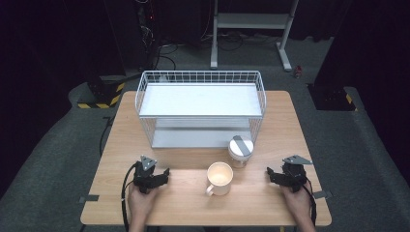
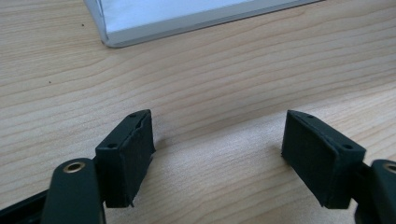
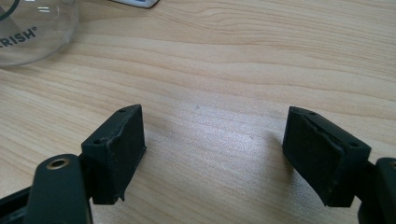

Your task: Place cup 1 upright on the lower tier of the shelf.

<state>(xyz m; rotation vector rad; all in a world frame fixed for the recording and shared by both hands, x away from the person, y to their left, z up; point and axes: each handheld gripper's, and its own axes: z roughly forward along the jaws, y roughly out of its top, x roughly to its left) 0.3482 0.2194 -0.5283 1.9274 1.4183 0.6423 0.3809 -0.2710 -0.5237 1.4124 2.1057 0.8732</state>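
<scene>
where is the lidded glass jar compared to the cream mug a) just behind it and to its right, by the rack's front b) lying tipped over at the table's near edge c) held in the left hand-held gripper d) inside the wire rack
a: in the high view the jar stands upright just beyond and right of the mug, close to the front of the wire rack.

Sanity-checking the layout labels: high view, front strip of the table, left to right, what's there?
left gripper → mug → jar, set a little farther back by the wire shelf rack → right gripper. Both grippers rest on the table with jaws apart, nothing between them.
</scene>
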